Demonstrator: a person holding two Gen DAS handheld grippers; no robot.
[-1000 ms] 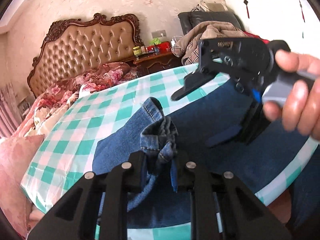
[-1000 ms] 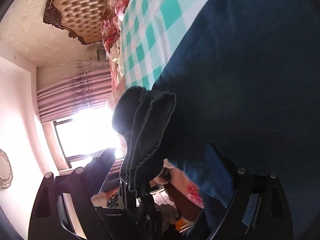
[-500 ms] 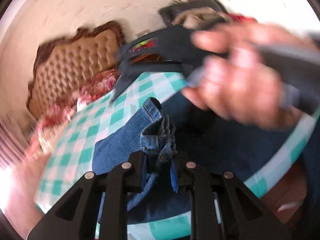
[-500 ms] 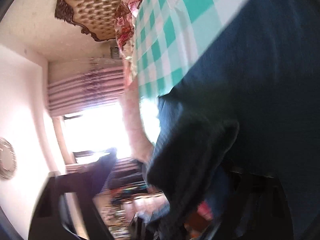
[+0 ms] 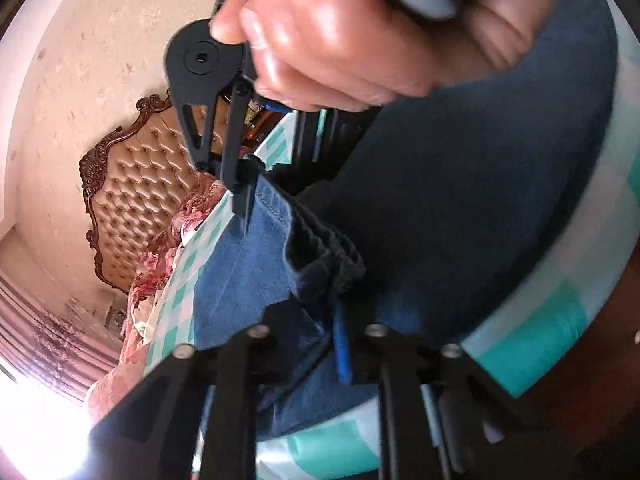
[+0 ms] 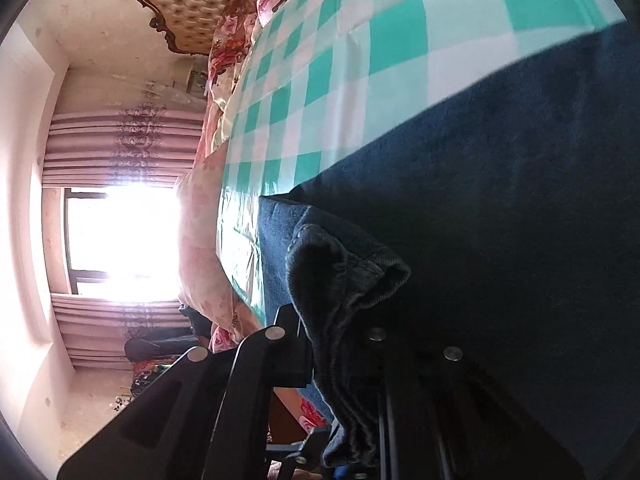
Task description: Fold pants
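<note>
Since the earlier frames the right gripper point(image 6: 340, 364) has gone from wide open beside the bunched hem to closing on it, and the left gripper point(image 5: 320, 344) has rolled and dropped, tightening slightly. The jeans point(image 6: 500, 208) lie on the checked cloth point(image 6: 360, 52) over the bed, one folded end lifted. To fold well, I judge both grippers should carry their hems across together, level and taut, so the layers land edge to edge. Both jaws are nearly together: the right clamps dark bunched denim, the left pinches the lighter hem point(image 5: 320, 280). The right hand point(image 5: 340, 40) crowds the left view.
</note>
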